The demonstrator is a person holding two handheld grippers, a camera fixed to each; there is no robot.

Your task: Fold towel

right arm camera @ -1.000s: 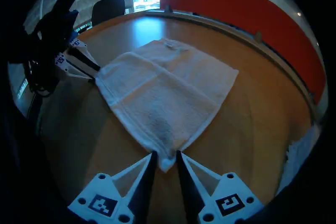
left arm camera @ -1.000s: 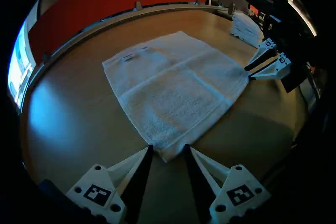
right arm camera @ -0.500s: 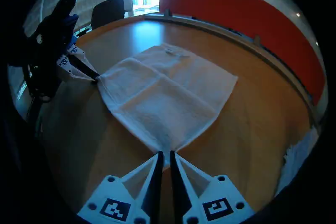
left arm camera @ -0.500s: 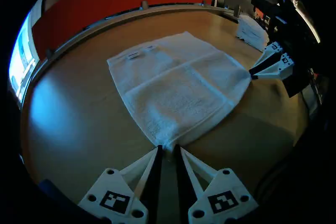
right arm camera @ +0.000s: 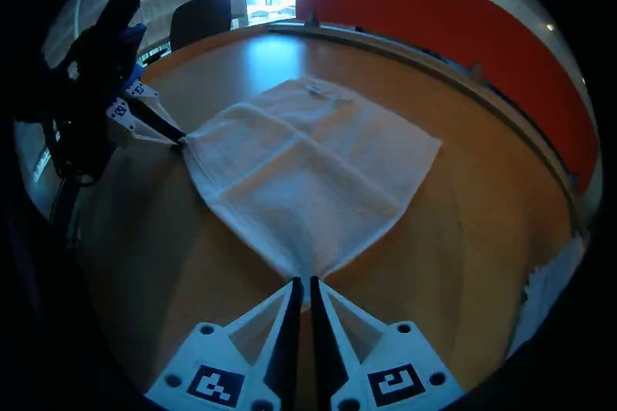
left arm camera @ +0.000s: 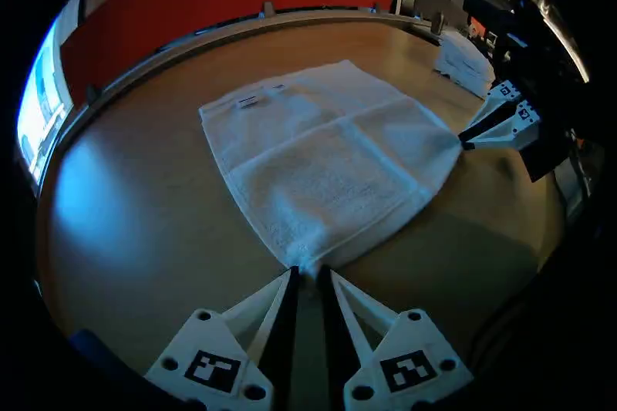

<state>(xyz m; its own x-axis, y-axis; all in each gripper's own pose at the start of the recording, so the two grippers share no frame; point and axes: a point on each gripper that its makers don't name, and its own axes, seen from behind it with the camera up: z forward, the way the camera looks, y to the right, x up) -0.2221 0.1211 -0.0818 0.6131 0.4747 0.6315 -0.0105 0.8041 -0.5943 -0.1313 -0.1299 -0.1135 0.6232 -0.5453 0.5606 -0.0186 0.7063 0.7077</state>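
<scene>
Now the white towel (left arm camera: 332, 156) lies spread on the wooden bench (left arm camera: 131, 210).
Left tongs (left arm camera: 308, 276) are clenched on one corner of it; right tongs (right arm camera: 303, 288) are clenched on the neighbouring corner.

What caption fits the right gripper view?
Right gripper pinches a corner of the white terry towel on the wooden table.

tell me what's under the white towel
The towel lies on the wooden table, bare wood showing around it. Anything beneath the cloth itself is covered.
</scene>
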